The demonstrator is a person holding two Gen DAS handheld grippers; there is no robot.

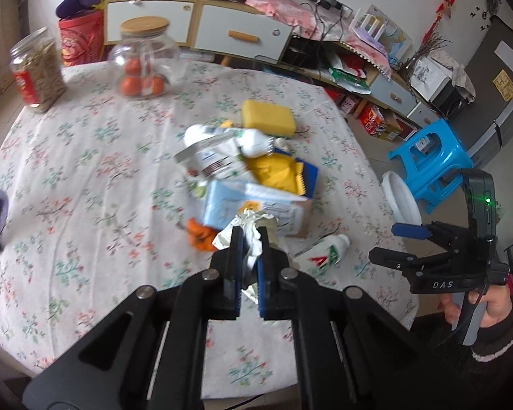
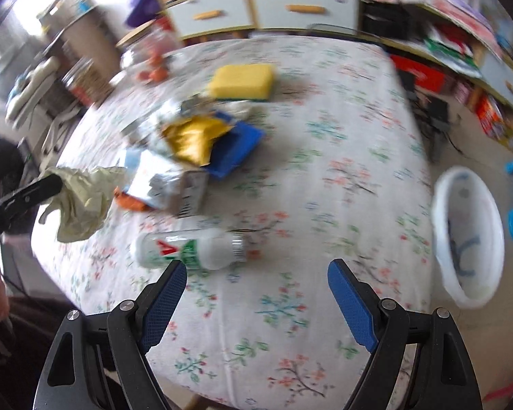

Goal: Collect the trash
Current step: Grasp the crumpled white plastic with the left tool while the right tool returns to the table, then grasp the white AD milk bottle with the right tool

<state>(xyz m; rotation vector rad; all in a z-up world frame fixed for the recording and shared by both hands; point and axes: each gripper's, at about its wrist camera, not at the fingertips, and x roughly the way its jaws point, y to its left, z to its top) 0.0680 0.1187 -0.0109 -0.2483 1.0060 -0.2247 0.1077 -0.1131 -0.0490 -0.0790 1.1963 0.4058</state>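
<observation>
The right gripper (image 2: 256, 280) hangs wide open over the floral tablecloth (image 2: 325, 143), just short of a white bottle (image 2: 195, 247) lying on its side. At the left edge, the left gripper (image 2: 53, 182) clamps a crumpled pale wrapper (image 2: 85, 198). A white bin (image 2: 468, 235) stands beside the table.

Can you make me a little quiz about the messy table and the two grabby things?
1. True or false: the left gripper is shut on a crumpled wrapper.
2. What lies on the tablecloth just ahead of the open right gripper?
A. a white bottle
B. a spoon
C. a shoe
3. Fill the gap: the white bin stands on the floor beside the ____.

Key
1. True. Its pads pinch the wrapper, which hangs above the table.
2. A. The white bottle lies on its side, with a red and green label.
3. table. The bin is past the table's edge, near the blue stool.
</observation>
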